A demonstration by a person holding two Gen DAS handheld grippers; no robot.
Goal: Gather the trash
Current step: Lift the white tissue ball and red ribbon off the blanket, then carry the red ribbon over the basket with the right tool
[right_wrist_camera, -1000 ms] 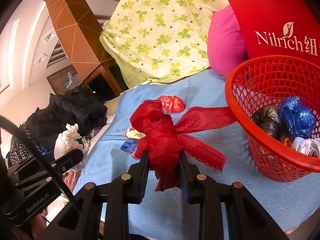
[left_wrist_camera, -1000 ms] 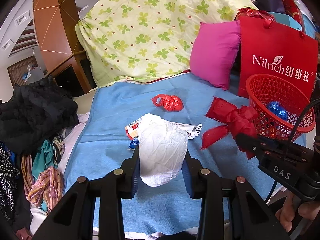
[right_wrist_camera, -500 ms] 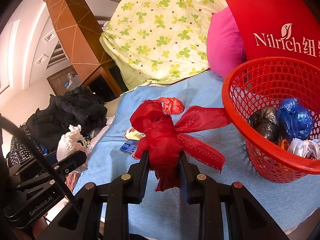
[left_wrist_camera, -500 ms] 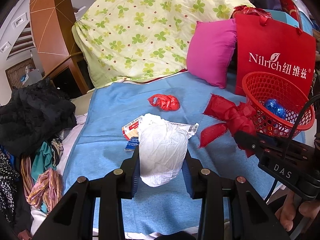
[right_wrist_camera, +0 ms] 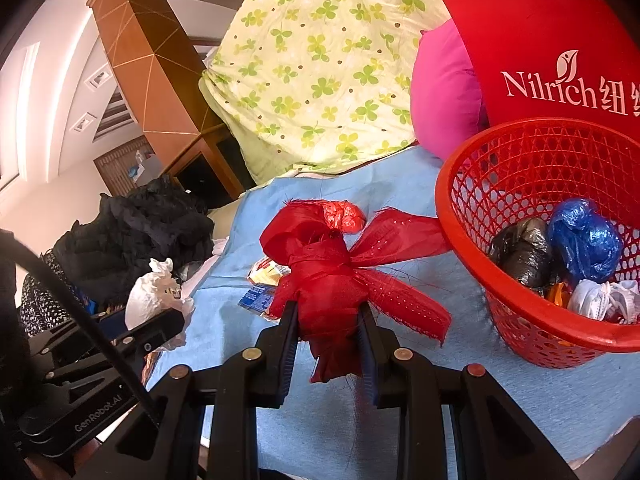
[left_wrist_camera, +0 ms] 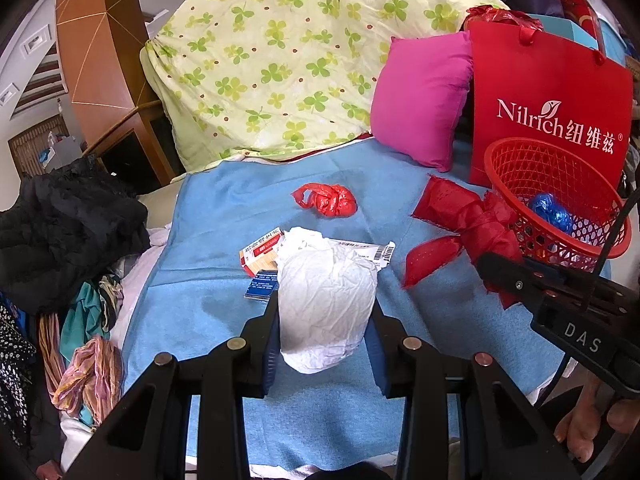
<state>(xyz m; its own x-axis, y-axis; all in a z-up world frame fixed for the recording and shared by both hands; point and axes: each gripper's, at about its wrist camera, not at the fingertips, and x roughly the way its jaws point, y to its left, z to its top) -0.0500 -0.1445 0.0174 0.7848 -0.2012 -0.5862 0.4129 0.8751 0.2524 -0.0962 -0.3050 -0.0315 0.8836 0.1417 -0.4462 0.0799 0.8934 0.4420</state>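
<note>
Nearest, the left gripper (left_wrist_camera: 324, 334) is clamped on a crumpled white paper wad (left_wrist_camera: 326, 300), held above a blue blanket (left_wrist_camera: 224, 216). Beside it, the right gripper (right_wrist_camera: 329, 342) is clamped on a knotted red ribbon (right_wrist_camera: 324, 276). Just right of the ribbon stands a red basket (right_wrist_camera: 452, 208) holding a blue bag (right_wrist_camera: 584, 248) and other wads. Farther back lie what look like small cartons (left_wrist_camera: 260, 252), then a red plastic bag (left_wrist_camera: 332, 200) and a pink pillow (left_wrist_camera: 420, 96).
</note>
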